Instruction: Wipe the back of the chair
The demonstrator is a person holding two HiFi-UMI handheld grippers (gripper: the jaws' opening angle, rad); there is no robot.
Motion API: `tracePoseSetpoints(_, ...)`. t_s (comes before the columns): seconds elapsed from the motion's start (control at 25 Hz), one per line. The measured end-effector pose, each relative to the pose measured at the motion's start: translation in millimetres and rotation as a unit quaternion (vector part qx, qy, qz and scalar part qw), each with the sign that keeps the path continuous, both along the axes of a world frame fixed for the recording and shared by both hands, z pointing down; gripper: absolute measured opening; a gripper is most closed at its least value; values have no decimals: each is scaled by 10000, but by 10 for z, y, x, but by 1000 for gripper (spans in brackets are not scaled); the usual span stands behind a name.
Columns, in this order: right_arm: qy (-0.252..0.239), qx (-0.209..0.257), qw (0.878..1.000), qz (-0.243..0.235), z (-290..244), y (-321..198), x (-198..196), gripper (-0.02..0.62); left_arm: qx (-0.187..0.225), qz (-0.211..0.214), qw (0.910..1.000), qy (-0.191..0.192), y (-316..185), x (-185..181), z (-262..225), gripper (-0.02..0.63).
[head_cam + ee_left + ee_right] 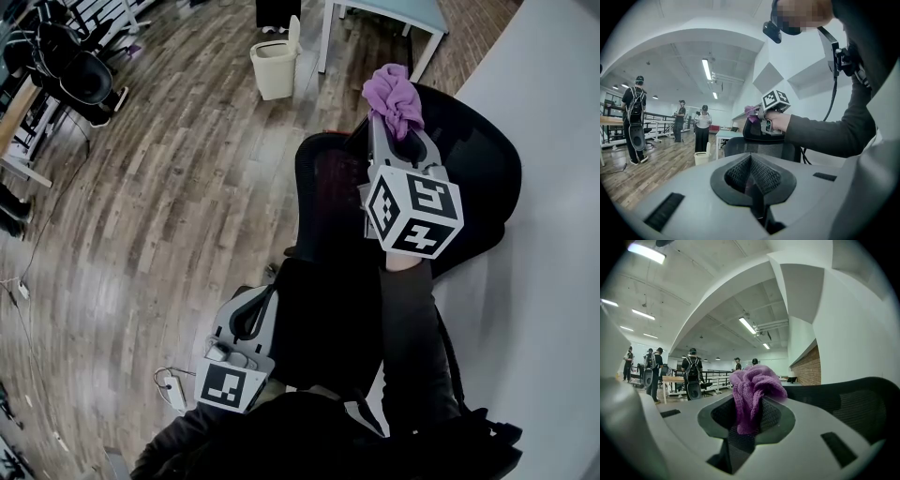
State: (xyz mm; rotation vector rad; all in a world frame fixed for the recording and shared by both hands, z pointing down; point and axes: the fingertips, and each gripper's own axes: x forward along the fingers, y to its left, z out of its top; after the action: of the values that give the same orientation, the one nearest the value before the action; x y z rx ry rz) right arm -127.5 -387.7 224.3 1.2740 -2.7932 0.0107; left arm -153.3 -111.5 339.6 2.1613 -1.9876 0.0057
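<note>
The black mesh chair (328,187) stands below me, its back (759,149) facing me. My right gripper (398,127) is over the top of the chair back, shut on a crumpled purple cloth (394,94). In the right gripper view the cloth (752,390) bulges out between the jaws, with the chair's black frame (853,399) to the right. My left gripper (258,305) hangs low at the left, apart from the chair, its jaws shut with nothing between them (751,161).
A cream waste bin (276,66) and a white table (384,14) stand beyond the chair on the wooden floor. A pale wall surface (544,234) runs along the right. More black chairs (75,75) are far left. Several people (635,122) stand in the distance.
</note>
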Motion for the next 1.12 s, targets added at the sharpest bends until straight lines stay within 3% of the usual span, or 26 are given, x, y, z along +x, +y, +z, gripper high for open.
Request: tracePoseSetpoints(1.12,82,-203,9998,-24,339,127,119,91,-179,252,9993,-200,-13,152,63,5)
